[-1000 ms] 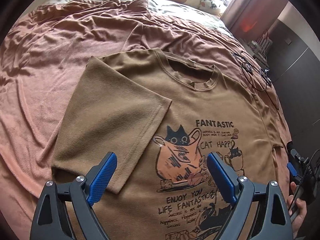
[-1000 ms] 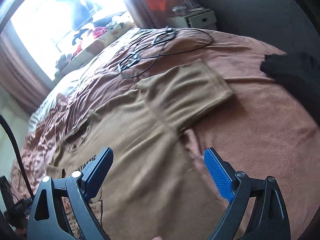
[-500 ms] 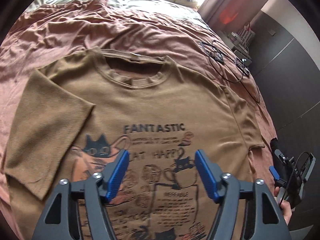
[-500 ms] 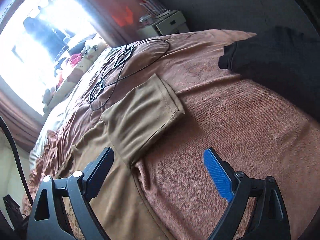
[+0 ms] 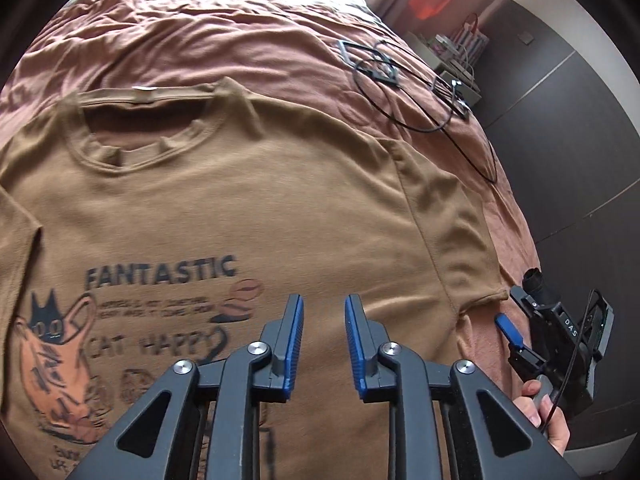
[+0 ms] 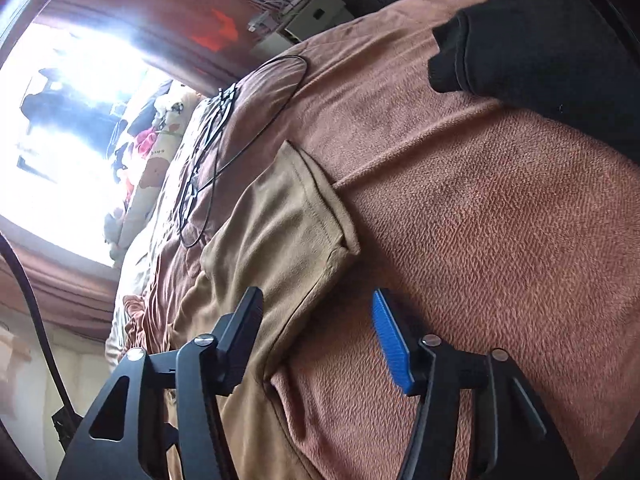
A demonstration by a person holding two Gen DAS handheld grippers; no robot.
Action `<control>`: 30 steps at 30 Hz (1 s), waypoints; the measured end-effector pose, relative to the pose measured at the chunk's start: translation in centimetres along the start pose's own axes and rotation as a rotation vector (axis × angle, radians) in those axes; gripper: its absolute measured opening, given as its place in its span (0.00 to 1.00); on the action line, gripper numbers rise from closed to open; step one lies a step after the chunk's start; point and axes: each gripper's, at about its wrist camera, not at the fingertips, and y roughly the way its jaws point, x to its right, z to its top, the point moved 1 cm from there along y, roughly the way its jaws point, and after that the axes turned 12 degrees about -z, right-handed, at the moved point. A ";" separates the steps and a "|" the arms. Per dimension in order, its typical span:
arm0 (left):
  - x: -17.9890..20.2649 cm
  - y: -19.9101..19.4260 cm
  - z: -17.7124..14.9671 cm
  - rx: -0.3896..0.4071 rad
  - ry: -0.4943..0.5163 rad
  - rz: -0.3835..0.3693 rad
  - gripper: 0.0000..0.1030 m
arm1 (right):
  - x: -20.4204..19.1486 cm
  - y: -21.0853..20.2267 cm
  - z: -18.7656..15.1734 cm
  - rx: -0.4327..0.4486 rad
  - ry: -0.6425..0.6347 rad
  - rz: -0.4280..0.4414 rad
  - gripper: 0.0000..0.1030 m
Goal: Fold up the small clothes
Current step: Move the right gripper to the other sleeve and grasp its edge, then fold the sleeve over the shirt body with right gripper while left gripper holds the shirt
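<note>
While both claws close on nothing, right claw [image 6: 316, 320] straddles the shirt [image 5: 248, 208] sleeve edge.

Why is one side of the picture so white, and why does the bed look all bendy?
Right wrist view: the window is blown out to white glare, and the black garment is too dark for detail. Left wrist view: even light, the T-shirt print slightly smeared. Both views: the fisheye lens curves the bedspread and darkens the corners.
</note>
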 end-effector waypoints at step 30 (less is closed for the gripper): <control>6.0 12.0 -2.0 -0.182 -0.143 -0.223 0.01 | -2.7 -1.3 1.5 -0.010 -0.117 0.244 0.04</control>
